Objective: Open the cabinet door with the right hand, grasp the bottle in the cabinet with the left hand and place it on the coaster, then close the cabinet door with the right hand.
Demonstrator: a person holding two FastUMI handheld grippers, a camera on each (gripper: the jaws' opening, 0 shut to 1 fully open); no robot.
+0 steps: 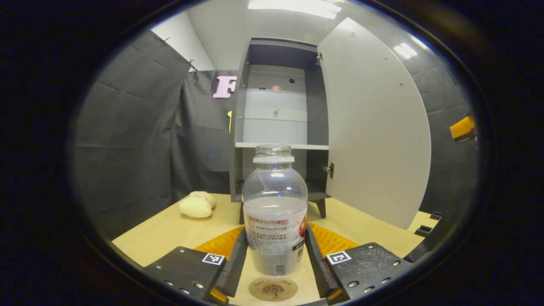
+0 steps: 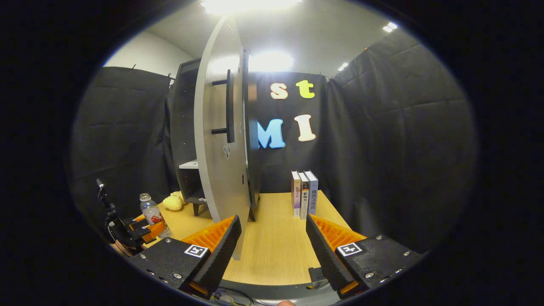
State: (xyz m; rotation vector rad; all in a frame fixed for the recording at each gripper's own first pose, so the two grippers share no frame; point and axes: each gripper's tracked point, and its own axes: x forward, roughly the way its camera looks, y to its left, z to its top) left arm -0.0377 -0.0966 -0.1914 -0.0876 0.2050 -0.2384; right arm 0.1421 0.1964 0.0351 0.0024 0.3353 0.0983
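A staged recording booth: black cloth walls [image 2: 391, 127] ahead of the claw enclose a wooden table [image 2: 272, 238].

left gripper [image 1: 275, 250]: low centre of our left gripper view, both fingers pressed on the bottle [image 1: 275, 212] | right gripper [image 2: 272, 244]: bottom centre of our right gripper view, fingers spread wide, nothing between them, level

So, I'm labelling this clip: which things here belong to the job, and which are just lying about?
Part of the job:
- clear plastic bottle, held between the left gripper fingers
- round wooden coaster
- grey cabinet and its open pale door
- right gripper, open

Lying about:
- pale yellow plush toy
- three upright books
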